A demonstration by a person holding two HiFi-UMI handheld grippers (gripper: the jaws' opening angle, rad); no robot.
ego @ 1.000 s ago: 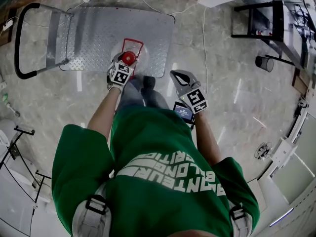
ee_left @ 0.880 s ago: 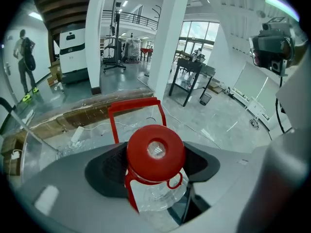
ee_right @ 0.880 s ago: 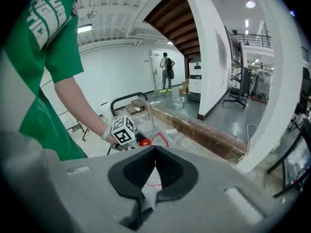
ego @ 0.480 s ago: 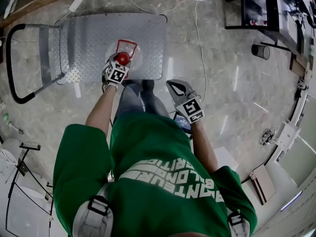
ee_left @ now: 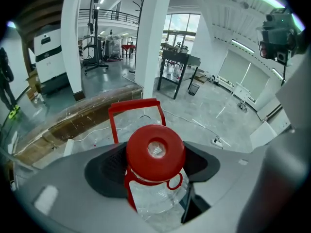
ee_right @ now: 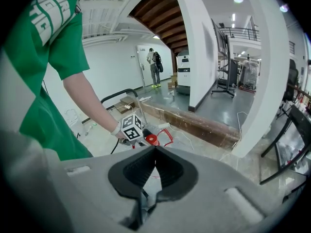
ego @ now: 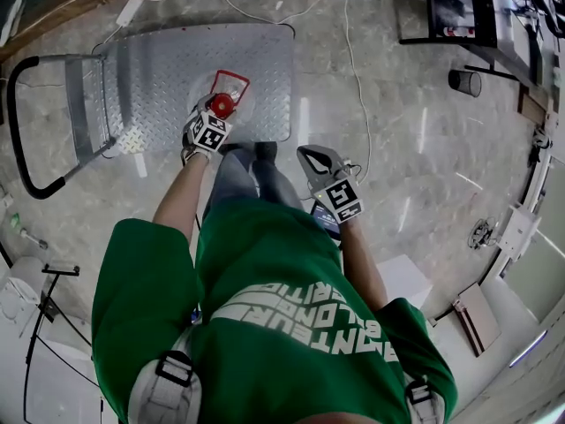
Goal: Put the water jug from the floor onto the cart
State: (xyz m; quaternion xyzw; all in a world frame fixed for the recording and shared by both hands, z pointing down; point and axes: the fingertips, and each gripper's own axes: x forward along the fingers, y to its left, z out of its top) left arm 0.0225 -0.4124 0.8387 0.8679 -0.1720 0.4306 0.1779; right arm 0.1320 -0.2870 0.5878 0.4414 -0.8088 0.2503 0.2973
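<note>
The clear water jug point(ego: 222, 104) has a red cap and a red carry handle point(ego: 231, 82). In the head view it is over the near edge of the cart's steel deck point(ego: 168, 60). My left gripper point(ego: 214, 118) is shut on its neck just under the cap point(ee_left: 155, 152), with the dark pads point(ee_left: 109, 166) on both sides. I cannot tell whether the jug rests on the deck. My right gripper point(ego: 309, 155) hangs by the person's right side over the floor, shut and empty; its tips meet point(ee_right: 154, 152). From there I see the left gripper's marker cube point(ee_right: 132, 127).
The cart's black push handle point(ego: 25, 131) stands at the left end. White cables point(ego: 353, 51) run over the floor beyond and right of the cart. A black table point(ego: 450, 11) and a small bin point(ego: 465, 82) stand far right. The person's legs are just behind the jug.
The left gripper keeps hold of the jug at the cart's near edge, barely shifted. The right gripper has hardly moved. The head camera has drifted a little.
</note>
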